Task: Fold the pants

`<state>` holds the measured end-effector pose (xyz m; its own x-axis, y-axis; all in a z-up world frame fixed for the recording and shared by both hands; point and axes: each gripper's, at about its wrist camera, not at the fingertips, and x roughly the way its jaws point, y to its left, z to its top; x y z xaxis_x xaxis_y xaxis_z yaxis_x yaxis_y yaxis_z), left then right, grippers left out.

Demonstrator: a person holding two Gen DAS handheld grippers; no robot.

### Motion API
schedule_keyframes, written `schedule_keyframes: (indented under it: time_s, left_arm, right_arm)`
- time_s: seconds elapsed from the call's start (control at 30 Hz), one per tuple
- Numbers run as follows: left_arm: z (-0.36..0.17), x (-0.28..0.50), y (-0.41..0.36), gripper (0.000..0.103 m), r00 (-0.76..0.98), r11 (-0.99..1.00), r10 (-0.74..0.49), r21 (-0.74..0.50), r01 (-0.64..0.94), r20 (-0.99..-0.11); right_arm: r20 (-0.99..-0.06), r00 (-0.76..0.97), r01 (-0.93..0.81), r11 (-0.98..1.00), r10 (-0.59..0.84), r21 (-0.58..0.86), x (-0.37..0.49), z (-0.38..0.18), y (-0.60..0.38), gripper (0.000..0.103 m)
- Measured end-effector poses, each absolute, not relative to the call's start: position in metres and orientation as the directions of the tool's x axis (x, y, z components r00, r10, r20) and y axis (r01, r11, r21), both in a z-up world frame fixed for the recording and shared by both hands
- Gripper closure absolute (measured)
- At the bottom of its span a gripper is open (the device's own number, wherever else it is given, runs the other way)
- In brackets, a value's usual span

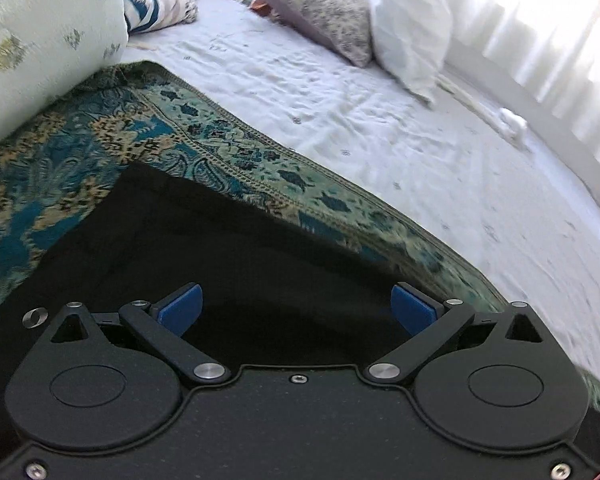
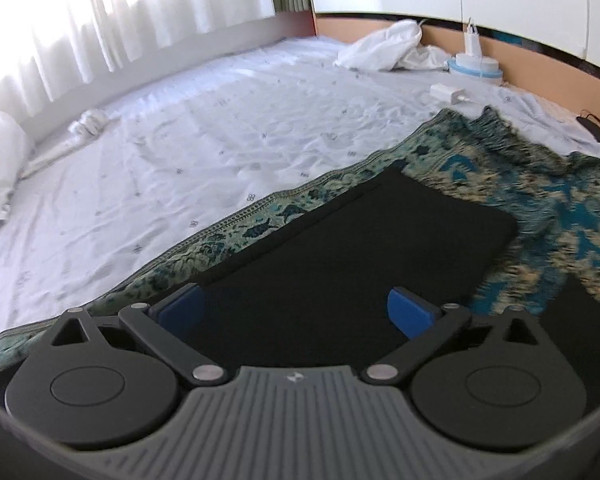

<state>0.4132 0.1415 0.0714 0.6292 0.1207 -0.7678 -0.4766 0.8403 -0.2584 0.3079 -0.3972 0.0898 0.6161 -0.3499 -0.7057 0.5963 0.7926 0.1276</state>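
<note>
The black pants (image 1: pixel 204 248) lie flat on a teal patterned blanket (image 1: pixel 80 148) on the bed. In the right wrist view the pants (image 2: pixel 360 248) form a folded dark rectangle on the blanket (image 2: pixel 560 208), with another dark piece (image 2: pixel 588 332) at the far right. My left gripper (image 1: pixel 296 308) is open and empty, its blue pads (image 1: pixel 182 308) just above the black cloth. My right gripper (image 2: pixel 296 312) is open and empty too, its blue pads (image 2: pixel 410 314) spread over the pants.
A white sheet (image 1: pixel 380 120) covers the bed. Pillows (image 1: pixel 412 20) and a patterned cushion (image 1: pixel 320 4) lie at its far end. In the right wrist view, crumpled white cloth (image 2: pixel 384 48), a charger (image 2: pixel 448 94) and a round white-blue device (image 2: pixel 476 66) sit by the headboard. Curtains (image 2: pixel 140 12) hang behind.
</note>
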Motion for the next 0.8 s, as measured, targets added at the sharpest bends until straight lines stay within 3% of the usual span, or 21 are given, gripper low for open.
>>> schedule_keyframes:
  time_s: [0.3, 0.57, 0.8]
  left_arm:
    - [0.021, 0.492, 0.135, 0.000, 0.557, 0.760, 0.152, -0.264, -0.594, -0.817]
    - [0.000, 0.508, 0.101, 0.000, 0.530, 0.814, 0.346, -0.034, -0.581, -0.774]
    - [-0.003, 0.511, 0.094, 0.000, 0.510, 0.798, 0.391, 0.006, -0.603, -0.766]
  right_arm:
    - [-0.763, 0.485, 0.690, 0.723, -0.427, 0.034, 0.402, 0.027, -0.407, 0.000]
    - [-0.743, 0.417, 0.713, 0.695, -0.524, -0.090, 0.440, -0.004, -0.406, 0.000]
    - [-0.727, 0.422, 0.718, 0.689, -0.542, -0.096, 0.446, -0.008, -0.405, 0.000]
